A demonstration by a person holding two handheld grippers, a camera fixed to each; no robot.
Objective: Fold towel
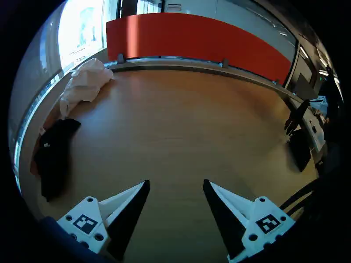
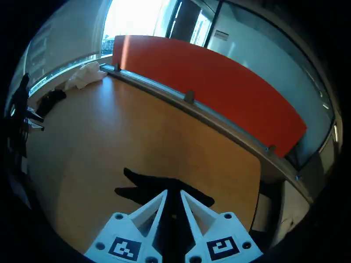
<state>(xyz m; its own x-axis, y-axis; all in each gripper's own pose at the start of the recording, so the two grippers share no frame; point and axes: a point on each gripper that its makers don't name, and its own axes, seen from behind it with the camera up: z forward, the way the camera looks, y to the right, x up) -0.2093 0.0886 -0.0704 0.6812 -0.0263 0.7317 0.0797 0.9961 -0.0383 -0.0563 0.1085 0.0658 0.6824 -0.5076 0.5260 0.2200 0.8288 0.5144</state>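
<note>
Wide open, empty on left gripper (image 1: 175, 182) over table (image 1: 184, 122); slit-narrow on right gripper (image 2: 173, 192), tips at black cloth (image 2: 140, 187) (pinch unclear).

On my left gripper (image 1: 176, 181) I see two white plastic fingers (image 1: 118, 201), each tapering to a point and lined with a black inner face. Each broad white base carries a square black-and-white marker (image 1: 84, 222) and a few round dark screw holes (image 1: 90, 199). Black cables (image 1: 302, 195) curve away beside its right base. My right gripper (image 2: 173, 191) is built alike: white wedges, black inside, with a square tag (image 2: 221, 247) on each base.
</note>
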